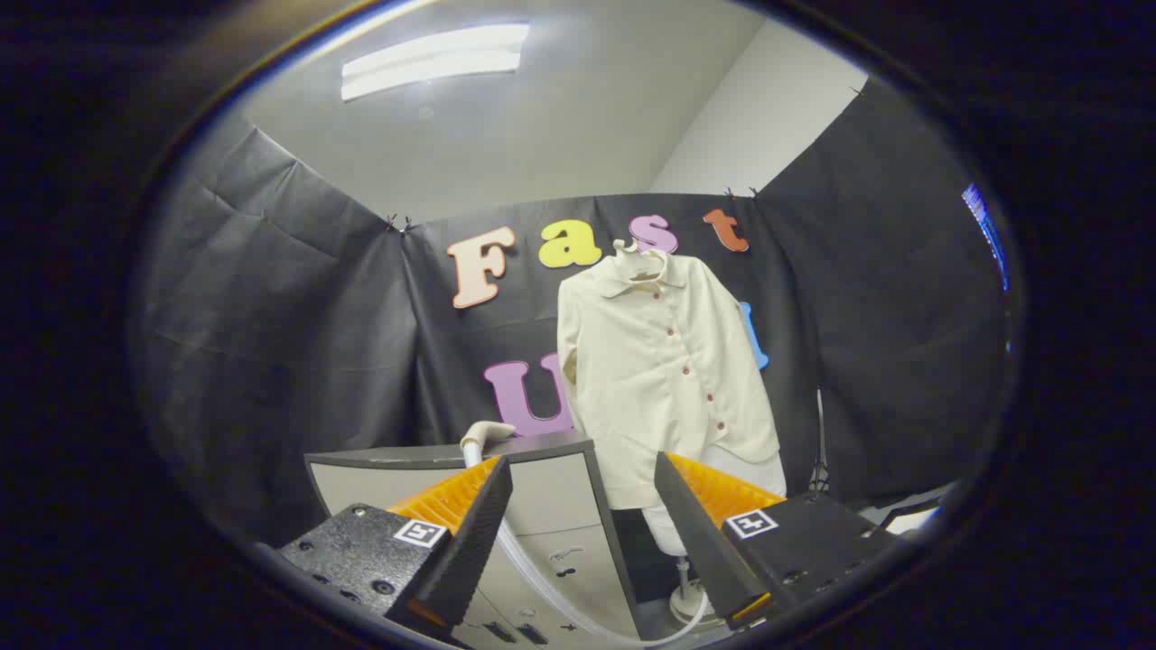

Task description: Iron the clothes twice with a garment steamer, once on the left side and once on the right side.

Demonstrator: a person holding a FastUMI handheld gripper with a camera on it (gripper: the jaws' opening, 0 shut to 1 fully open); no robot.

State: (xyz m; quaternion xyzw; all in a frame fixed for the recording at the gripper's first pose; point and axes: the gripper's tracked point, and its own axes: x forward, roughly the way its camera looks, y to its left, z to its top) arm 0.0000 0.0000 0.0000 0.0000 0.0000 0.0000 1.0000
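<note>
Gripper (582,533) fingers are spread wide apart and hold nothing. Just ahead and a bit toward the left finger, the steamer head (483,436) lies on top of the grey cabinet (551,506), its hose (542,587) running down between the fingers. Beyond it, the cream shirt (664,370) hangs upright.

Shirt (664,370) hangs on hanger (638,255) against booth wall, well beyond the gripper (582,533), whose jaws stand apart with nothing between. Cabinet (506,506) left of shirt, steamer head (483,436) on top (hose (551,587) trailing down its front). Stand base (688,600) below shirt.
</note>
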